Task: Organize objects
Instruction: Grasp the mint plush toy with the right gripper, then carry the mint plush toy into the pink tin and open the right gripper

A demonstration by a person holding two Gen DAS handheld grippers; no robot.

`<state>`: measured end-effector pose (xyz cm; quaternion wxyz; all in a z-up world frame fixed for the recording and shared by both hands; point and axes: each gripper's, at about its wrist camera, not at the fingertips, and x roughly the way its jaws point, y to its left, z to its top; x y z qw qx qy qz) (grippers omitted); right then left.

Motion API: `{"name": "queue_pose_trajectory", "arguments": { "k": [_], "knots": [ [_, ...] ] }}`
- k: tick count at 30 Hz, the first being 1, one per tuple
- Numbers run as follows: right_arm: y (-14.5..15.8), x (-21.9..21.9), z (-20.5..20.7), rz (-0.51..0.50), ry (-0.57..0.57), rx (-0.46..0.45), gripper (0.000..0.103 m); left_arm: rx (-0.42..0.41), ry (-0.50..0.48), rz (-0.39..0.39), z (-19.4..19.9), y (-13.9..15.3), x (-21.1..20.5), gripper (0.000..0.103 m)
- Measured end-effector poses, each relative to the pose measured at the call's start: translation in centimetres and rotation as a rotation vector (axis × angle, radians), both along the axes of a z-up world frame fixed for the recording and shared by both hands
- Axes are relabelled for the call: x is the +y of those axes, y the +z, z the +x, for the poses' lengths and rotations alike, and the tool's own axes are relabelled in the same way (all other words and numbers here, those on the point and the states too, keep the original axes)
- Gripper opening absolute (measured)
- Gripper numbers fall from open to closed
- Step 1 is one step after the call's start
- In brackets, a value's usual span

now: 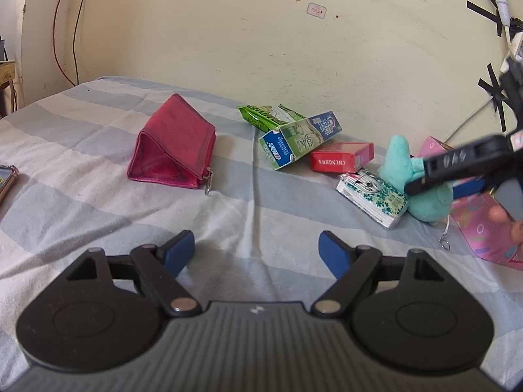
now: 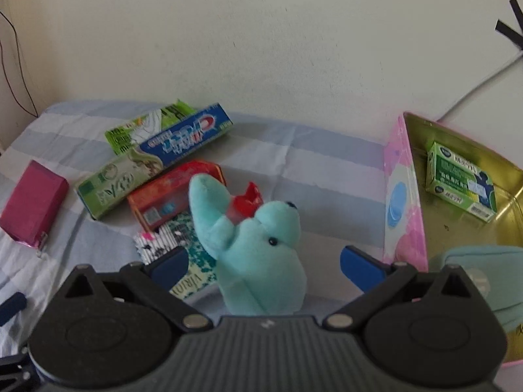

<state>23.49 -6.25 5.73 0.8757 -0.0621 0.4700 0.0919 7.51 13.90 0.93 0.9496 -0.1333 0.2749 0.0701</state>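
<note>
I hold the right gripper released around the plush; left gripper released above the bed.

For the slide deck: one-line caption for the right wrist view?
Open right tongs straddle a teal plush seal beside the pink tin on the striped bed.

You are working over a bed with a blue-and-white striped sheet; a magenta zip pouch, a red cigarette pack and a turquoise plush toy are lying on it.
</note>
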Motion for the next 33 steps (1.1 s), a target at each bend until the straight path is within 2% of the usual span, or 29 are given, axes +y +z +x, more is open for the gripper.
{"name": "queue_pose_trajectory", "arguments": {
  "k": [1,3,7,9,12,15,19,23,28,33],
  "knots": [
    [-0.5,-0.5,0.0,0.046,0.010,0.044,0.054,-0.002,-0.001,0.001,0.0,0.0,0.0,0.085],
    [-0.1,-1.0,-1.6,0.080,0.004,0.010,0.051,-0.007,-0.004,0.006,-0.1,0.0,-0.1,0.085],
    [1.7,-0.2,-7.8,0.071,0.151,-0.092,0.050,-0.050,-0.055,0.006,-0.7,0.3,-0.5,0.085],
    [1.9,0.1,-11.7,0.044,0.221,-0.133,0.051,-0.085,-0.128,-0.026,-1.3,0.7,-0.8,0.085],
    [0.9,0.1,-17.4,-0.074,0.316,-0.222,0.053,-0.114,-0.281,-0.122,-2.2,1.4,-1.7,0.085],
    [-0.6,-1.0,-20.8,-0.109,0.329,-0.237,0.056,-0.117,-0.384,-0.144,-3.0,2.3,-3.6,0.085],
    [-1.8,-3.1,-23.0,-0.109,0.308,-0.281,0.061,-0.087,-0.449,-0.070,-3.7,3.1,-6.9,0.085],
    [-2.1,-4.8,-23.4,-0.033,0.257,-0.291,0.080,-0.046,-0.392,0.027,-3.2,4.2,-9.2,0.085],
    [-2.3,-6.7,-23.2,0.085,0.202,-0.282,0.081,-0.013,-0.302,0.154,-2.7,5.6,-9.9,0.085],
    [-2.9,-7.1,-22.8,0.185,0.179,-0.260,0.082,-0.015,-0.274,0.236,-2.8,6.5,-10.5,0.088]
  ]
}}
